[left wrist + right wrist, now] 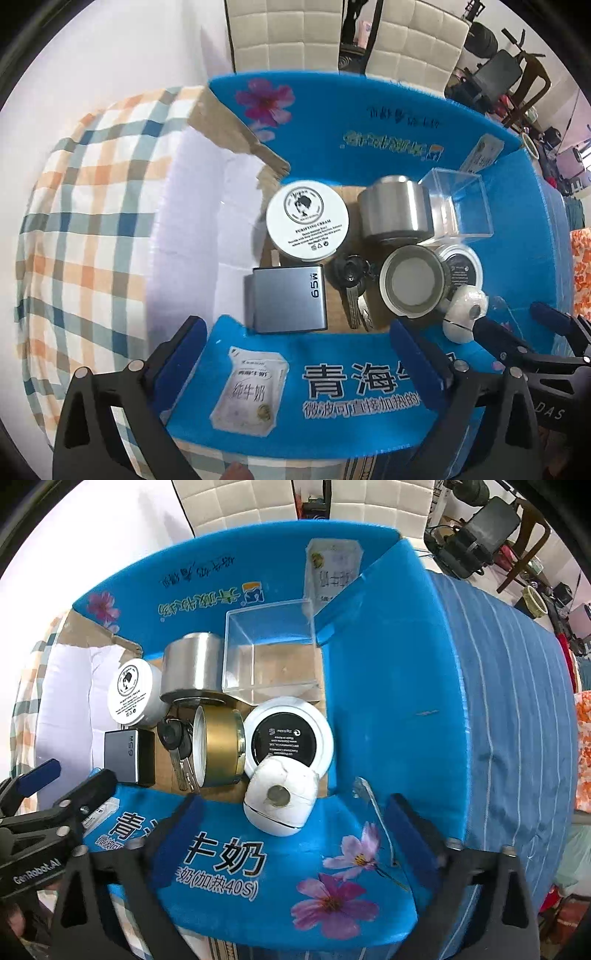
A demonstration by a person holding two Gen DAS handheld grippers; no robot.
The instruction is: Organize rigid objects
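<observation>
Left wrist view: left gripper fingers spread wide, empty, above blue box near flap; grey charger just beyond, inside box.
Right wrist view: right gripper fingers wide apart, gripping nothing; white egg-shaped case lies between fingertips, untouched.

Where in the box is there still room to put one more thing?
Inside the clear plastic box, which looks empty. A little brown floor shows beside the keys, near the grey case. The white cream jar, silver tin and gold tin crowd the rest.
</observation>
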